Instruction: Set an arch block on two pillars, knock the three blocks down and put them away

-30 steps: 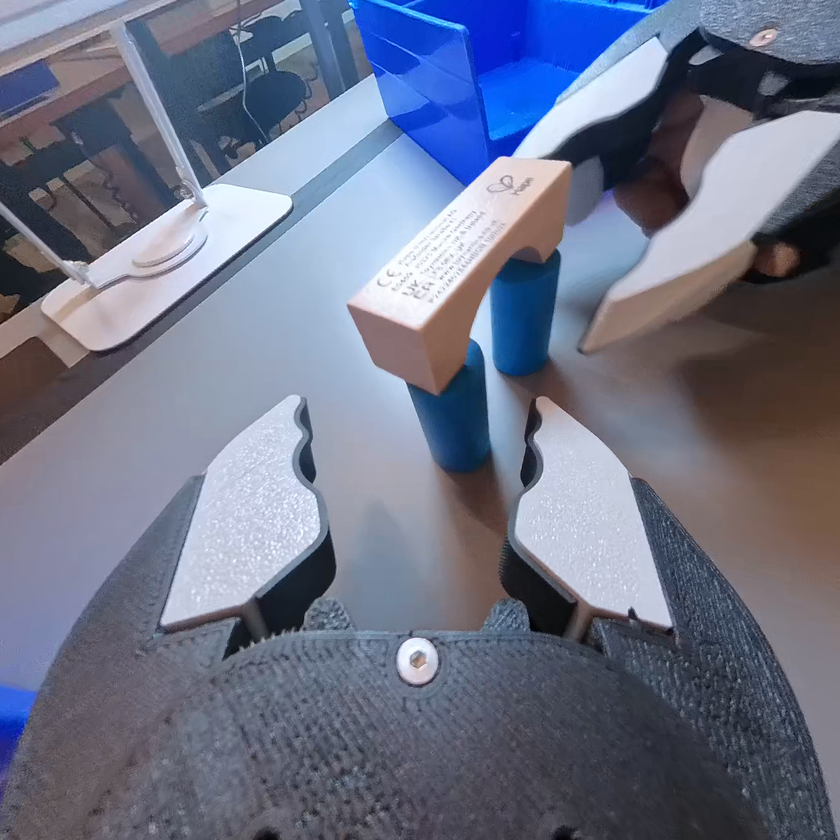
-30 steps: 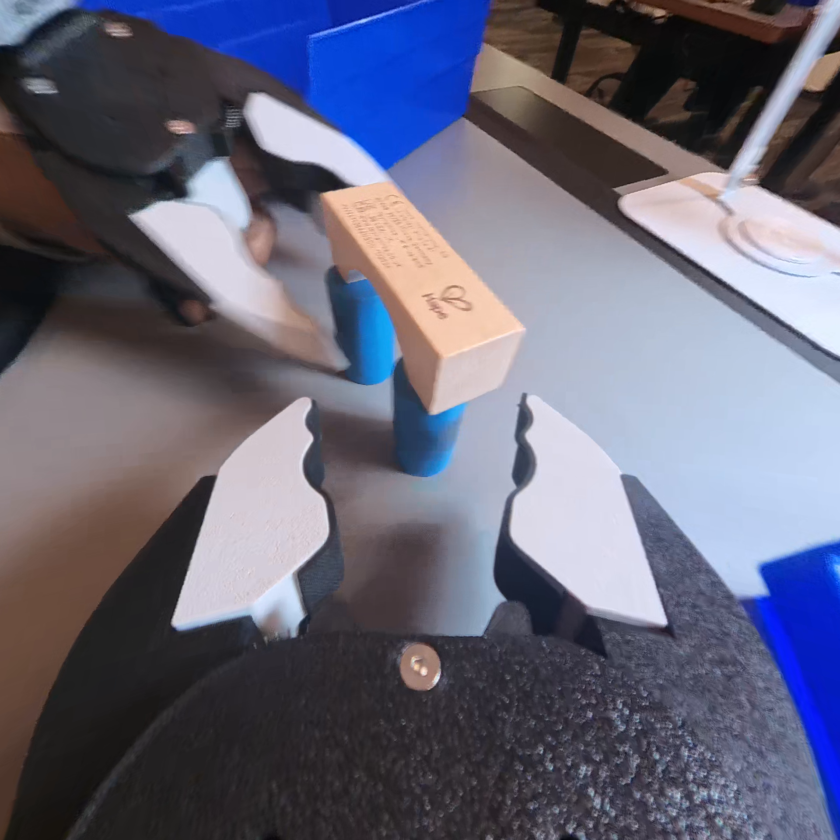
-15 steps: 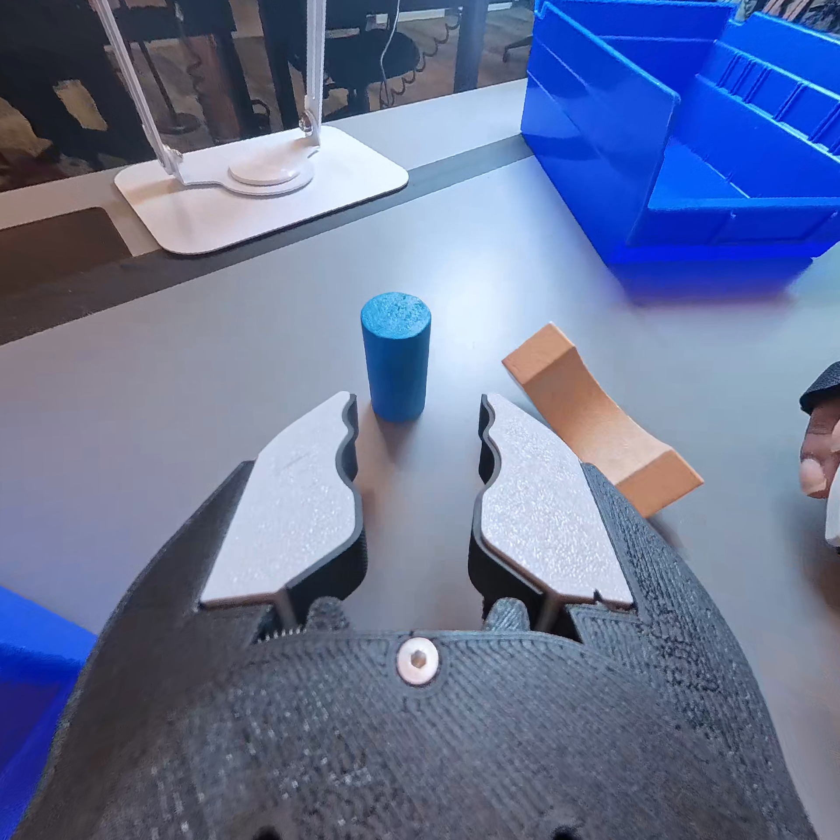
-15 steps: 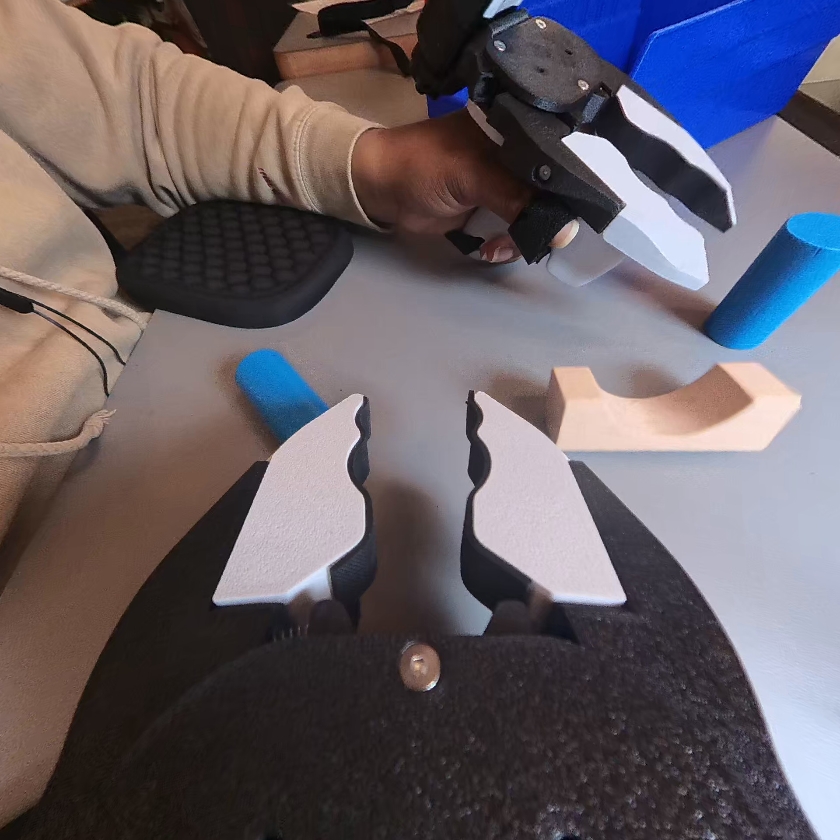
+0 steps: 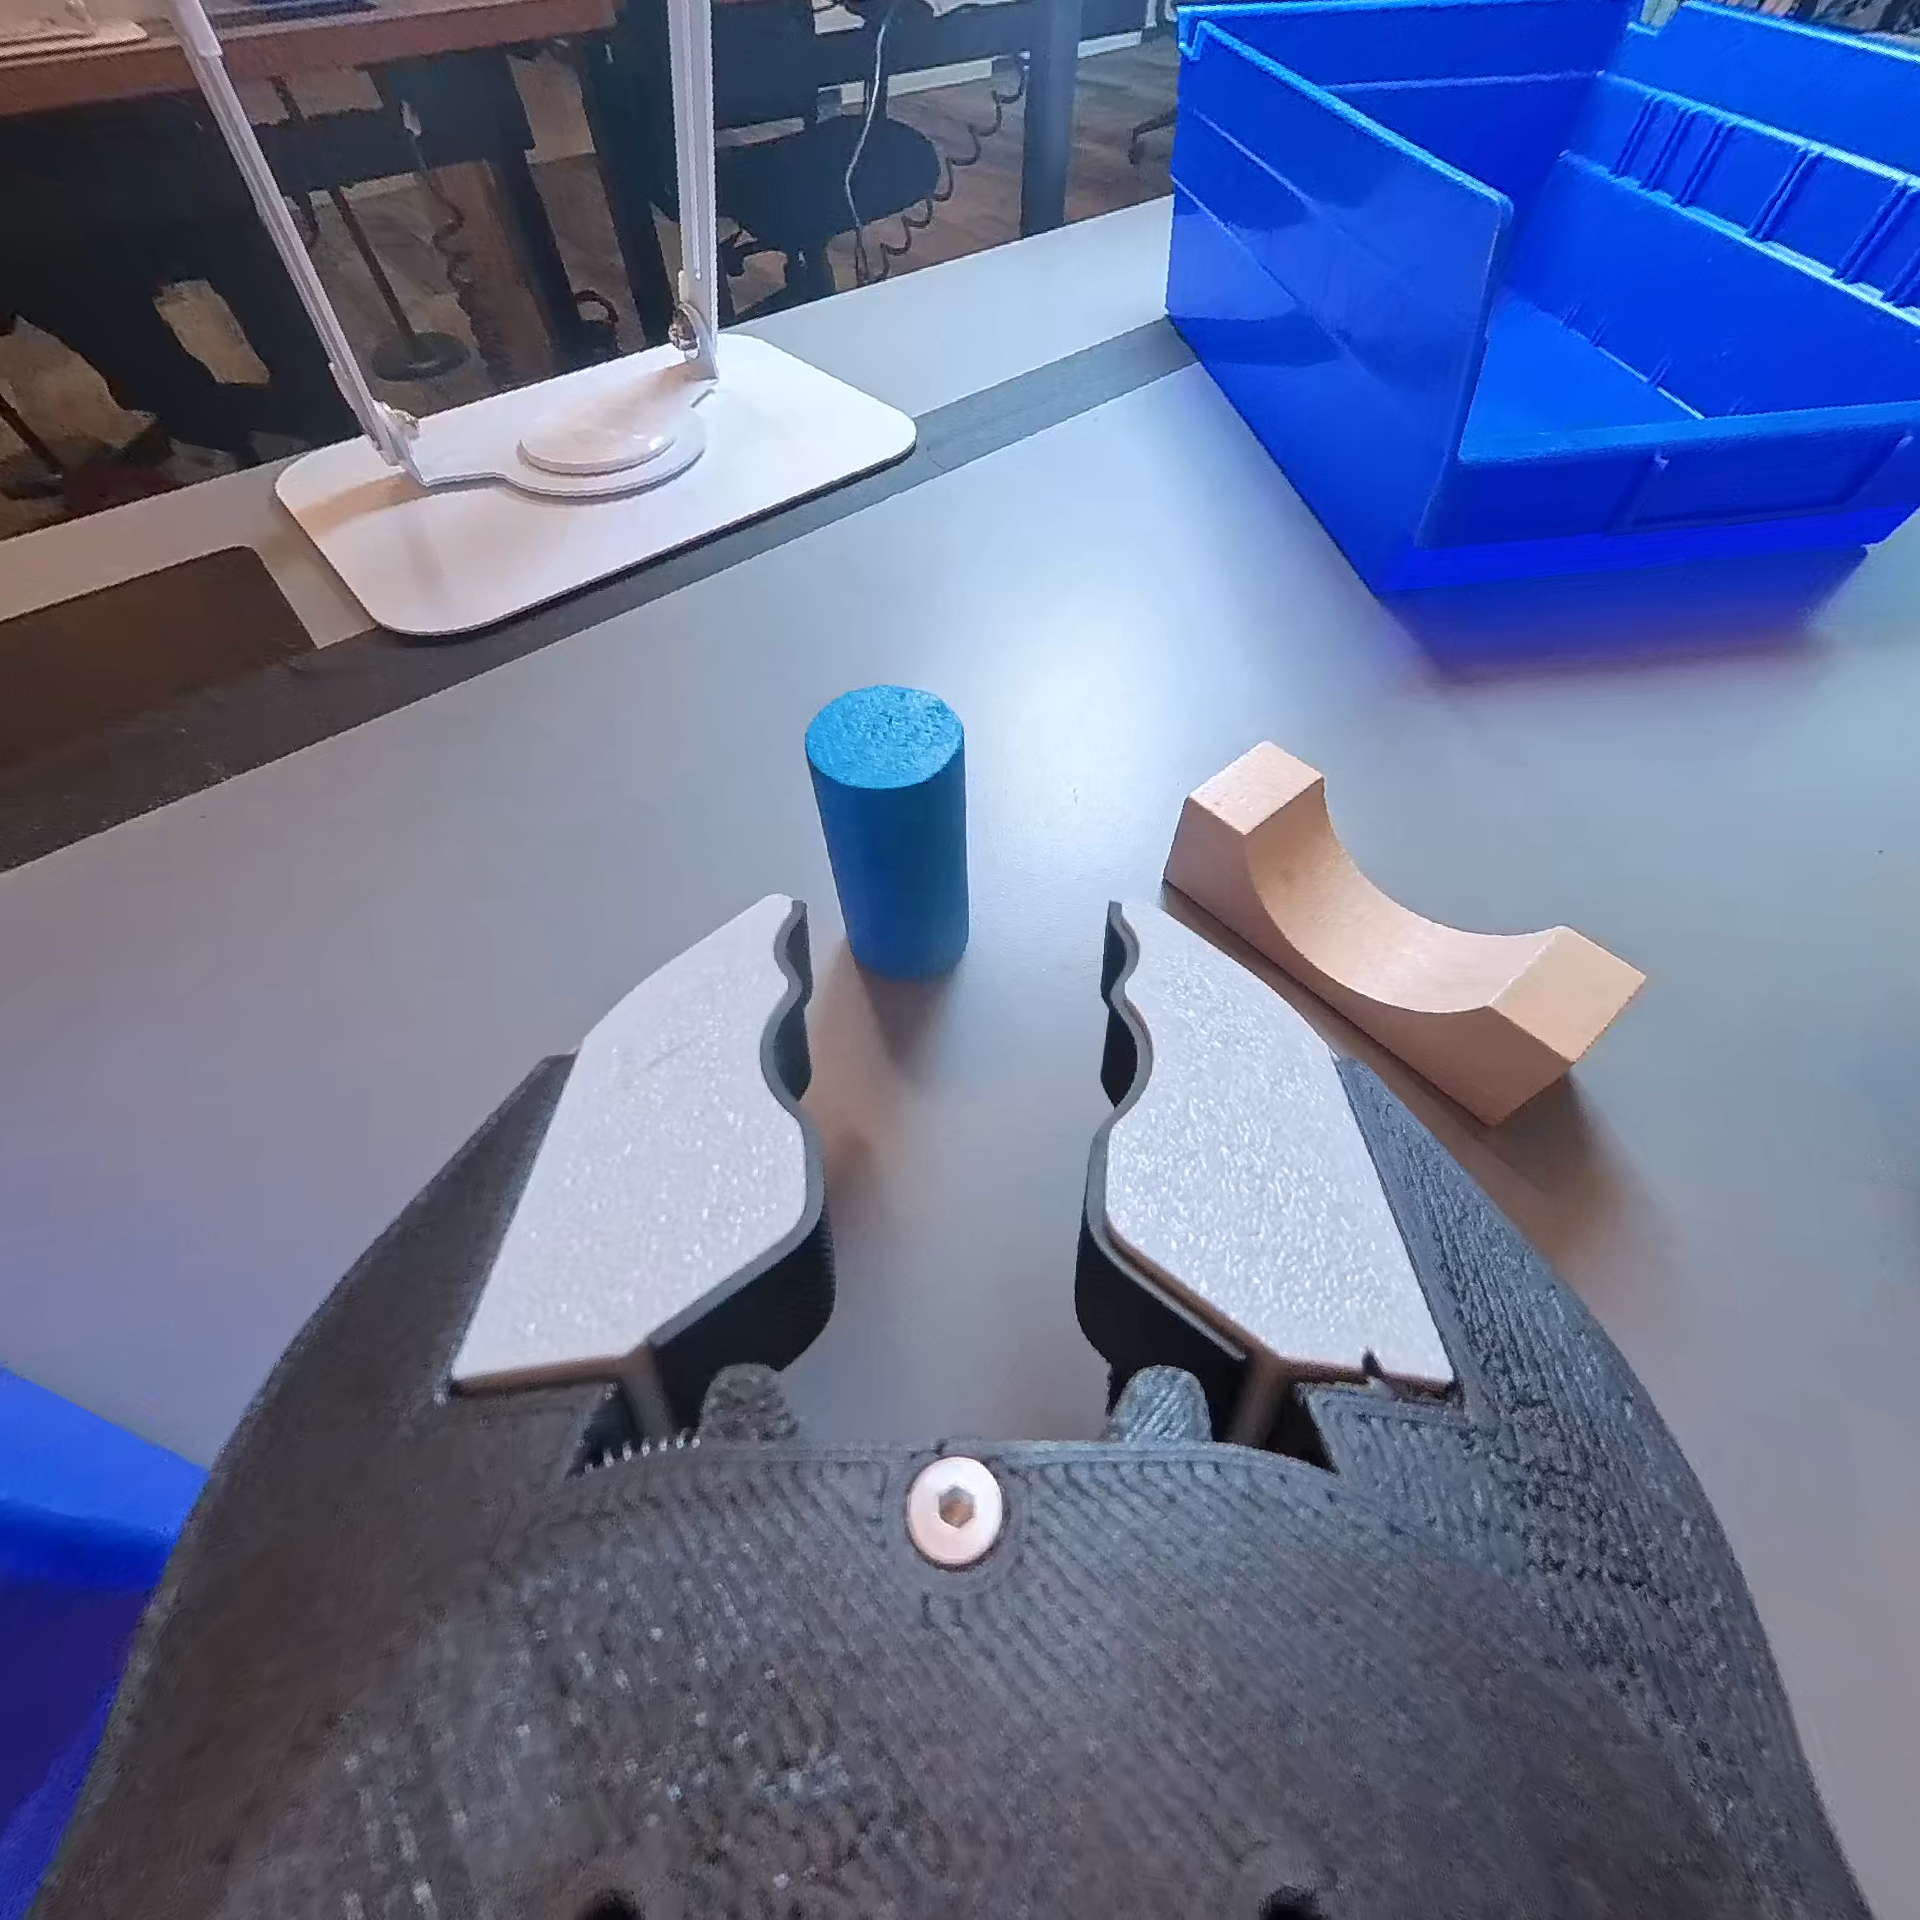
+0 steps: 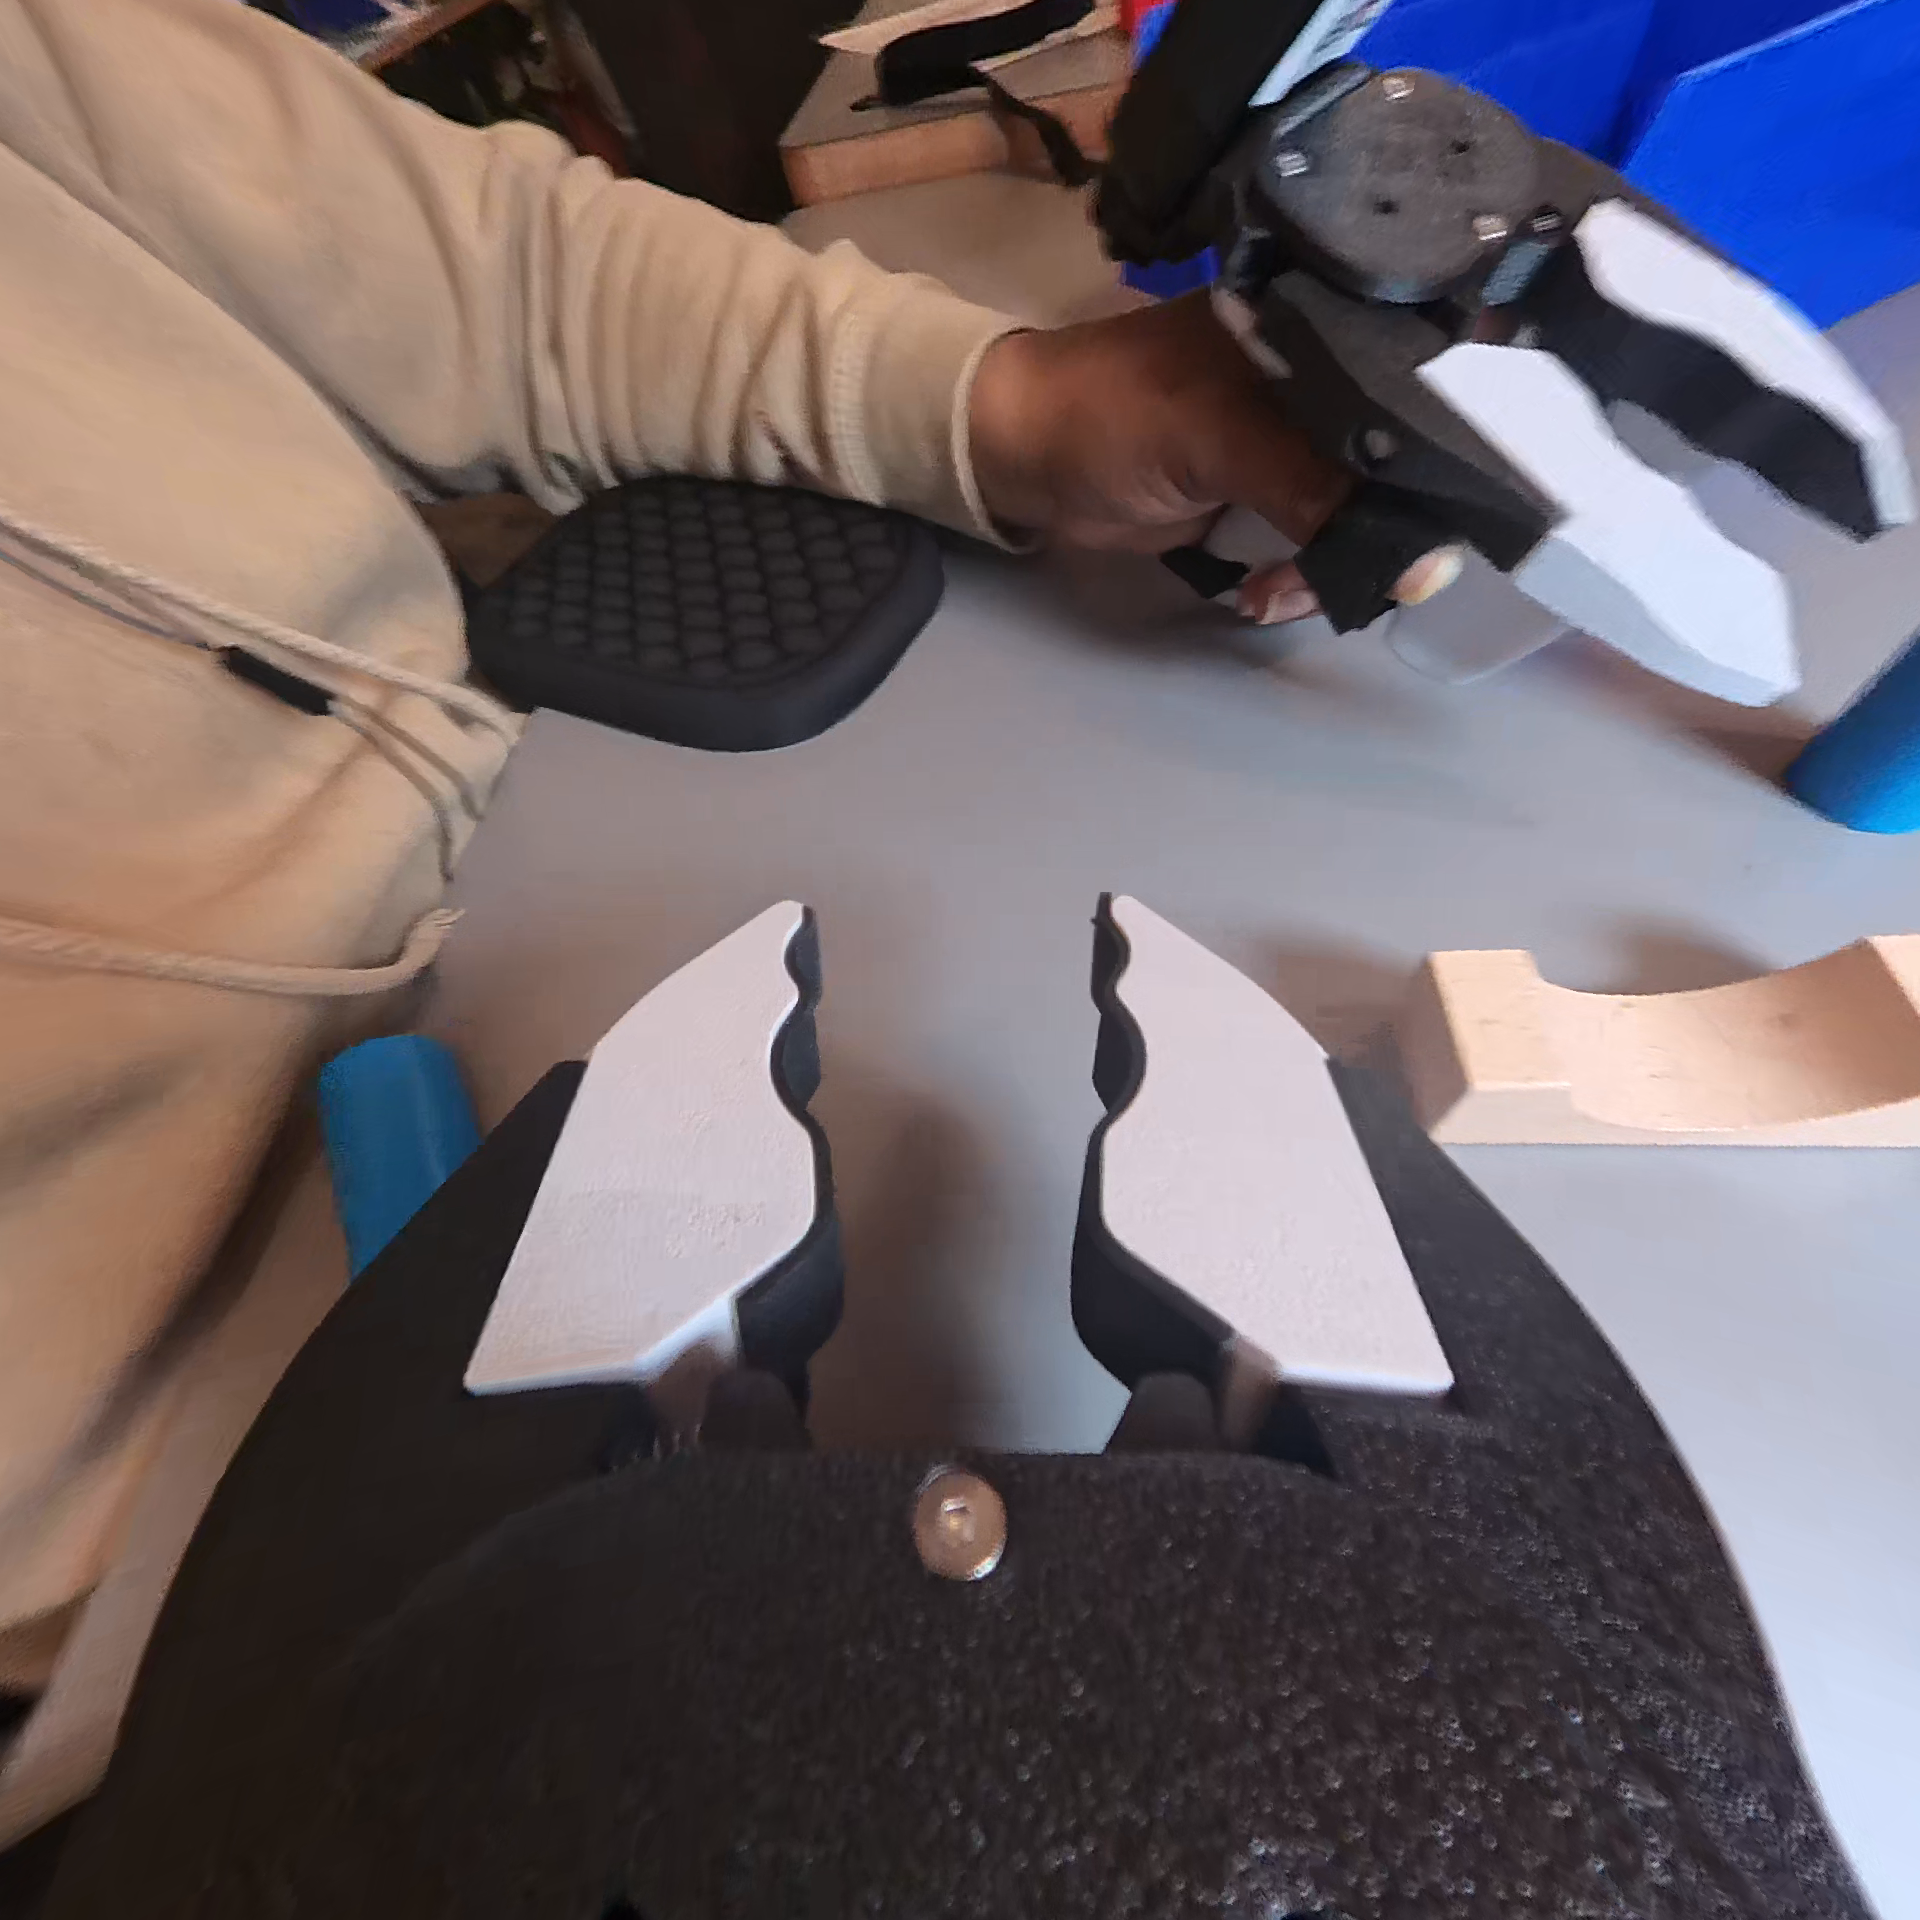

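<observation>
Smooth grey table [image 5: 312, 1039] with a white lamp base [image 5: 582, 499] and big blue plastic bins [image 5: 1558, 343] at the back, dark chairs beyond. Both the left gripper [image 5: 951, 935] and right gripper [image 6: 951, 935] spread wide, grasping nothing. Upright blue foam pillar [image 5: 888, 831] just past the left fingertips, light wooden arch block [image 5: 1392, 935] curve-up beside it, second blue pillar [image 6: 390, 1122] lying flat near the right gripper.

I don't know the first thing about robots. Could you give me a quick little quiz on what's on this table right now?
1. True or false: the arch block lies on the table with its curve facing up.
2. The blue pillar just ahead of the left claw is: A upright; B lying flat; C leaning on the arch block.
3. Fill in: the left claw and the right claw are both ___, holding nothing.

Key: 1 true; 2 A; 3 open.
</observation>
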Motion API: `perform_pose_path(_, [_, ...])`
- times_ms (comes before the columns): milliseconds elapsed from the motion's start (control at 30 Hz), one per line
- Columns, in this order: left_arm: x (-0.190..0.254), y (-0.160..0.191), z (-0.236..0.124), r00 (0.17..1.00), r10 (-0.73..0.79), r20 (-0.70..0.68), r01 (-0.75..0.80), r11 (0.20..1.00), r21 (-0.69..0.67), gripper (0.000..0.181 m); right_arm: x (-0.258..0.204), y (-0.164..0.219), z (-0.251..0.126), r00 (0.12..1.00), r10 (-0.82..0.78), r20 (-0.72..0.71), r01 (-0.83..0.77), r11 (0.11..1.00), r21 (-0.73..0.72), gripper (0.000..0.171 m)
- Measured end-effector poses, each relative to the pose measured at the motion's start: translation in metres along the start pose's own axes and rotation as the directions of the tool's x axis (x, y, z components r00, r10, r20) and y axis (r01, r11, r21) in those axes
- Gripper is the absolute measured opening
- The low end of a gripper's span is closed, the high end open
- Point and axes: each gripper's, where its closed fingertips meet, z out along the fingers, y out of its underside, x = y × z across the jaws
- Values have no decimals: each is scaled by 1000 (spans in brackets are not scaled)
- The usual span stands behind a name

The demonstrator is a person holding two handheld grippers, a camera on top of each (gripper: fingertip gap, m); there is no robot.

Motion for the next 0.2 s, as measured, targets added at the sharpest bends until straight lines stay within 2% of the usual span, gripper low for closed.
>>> perform_pose_path(100, [2,0,0,1000,15,-8,-15,1000,-1,56,-31,7,-1,992,-8,126,19,996,-88,56])
perform_pose_path(200, [4,1,1,1000,24,-20,-24,1000,-12,57,-77,26,-1,958,-5,286,86,958,-272,66])
